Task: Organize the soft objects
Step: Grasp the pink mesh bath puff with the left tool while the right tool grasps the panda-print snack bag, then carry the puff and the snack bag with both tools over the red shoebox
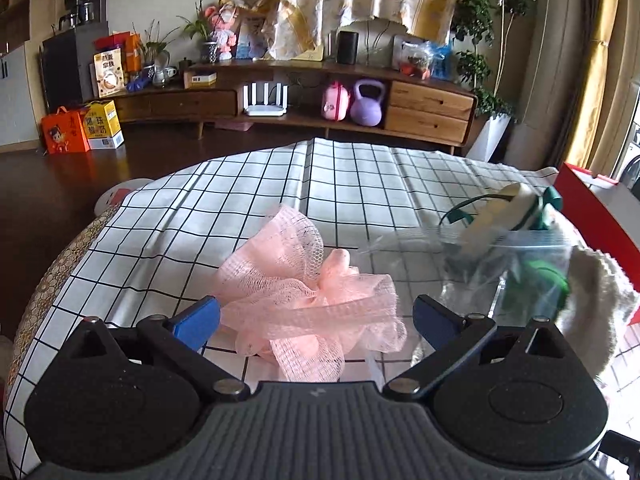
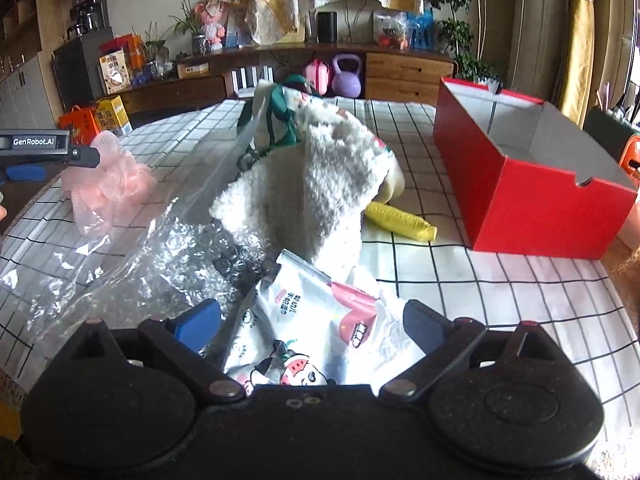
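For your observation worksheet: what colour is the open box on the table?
Red outside, pale grey inside: the box shows best in the right wrist view.

Legible text, right wrist view: "GenRobot.AI", white on the dark body of the left gripper [image 2: 48,160], left edge of frame.

White snack packet [image 2: 316,344], lower centre: Chinese print plus cartoon figures, characters too small and inverted to read.

Gift boxes [image 1: 82,128] on the floor, left of frame in the left wrist view: Chinese characters, blurred.
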### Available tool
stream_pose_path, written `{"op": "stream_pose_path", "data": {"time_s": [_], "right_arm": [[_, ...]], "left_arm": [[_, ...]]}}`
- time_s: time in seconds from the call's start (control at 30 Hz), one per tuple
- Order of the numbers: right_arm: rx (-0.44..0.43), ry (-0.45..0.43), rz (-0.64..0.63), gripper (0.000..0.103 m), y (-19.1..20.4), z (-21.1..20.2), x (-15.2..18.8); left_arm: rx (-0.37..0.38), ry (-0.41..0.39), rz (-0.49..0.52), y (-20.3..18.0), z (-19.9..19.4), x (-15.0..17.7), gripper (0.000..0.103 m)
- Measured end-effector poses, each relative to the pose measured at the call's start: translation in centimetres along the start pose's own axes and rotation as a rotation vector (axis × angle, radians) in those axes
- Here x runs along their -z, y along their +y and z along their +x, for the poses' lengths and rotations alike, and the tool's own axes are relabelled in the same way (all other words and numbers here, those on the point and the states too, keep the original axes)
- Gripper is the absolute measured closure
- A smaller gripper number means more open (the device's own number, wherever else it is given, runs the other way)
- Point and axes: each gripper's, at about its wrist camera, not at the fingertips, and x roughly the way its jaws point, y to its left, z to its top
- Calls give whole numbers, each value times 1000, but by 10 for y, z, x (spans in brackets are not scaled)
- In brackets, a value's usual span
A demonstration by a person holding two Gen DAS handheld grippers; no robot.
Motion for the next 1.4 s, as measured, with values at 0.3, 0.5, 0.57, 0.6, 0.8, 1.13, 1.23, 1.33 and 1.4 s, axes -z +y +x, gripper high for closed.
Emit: {"op": "stream_pose_path", "data": {"time_s": [0.3,0.5,0.57,0.6,0.8,1.13,1.23,1.33,1.4], "right_arm": [[-7,106,73,5,-6,33,4],[-23,148,64,4,-2,40,8],[-22,148,54,6,0,40,8],[-24,153,52,7,0,40,8],[-56,163,64,16,-4,40,7],[-78,135,92,20,-13,23,6],[-80,117,93,21,-16,15,5],[-71,99,91,21,-17,8,5],[-66,91,88,21,-20,3,4]], "left_arm": [[-8,106,-54,11,45,9,0],[-11,127,-70,17,63,13,0],[-9,124,-67,18,66,13,1],[-7,121,-67,18,67,13,1],[8,109,-88,25,68,12,42],[19,62,-84,32,57,7,90],[9,36,-61,31,50,4,93],[18,6,-35,30,40,0,95],[19,-10,-21,30,32,-4,95]]}}
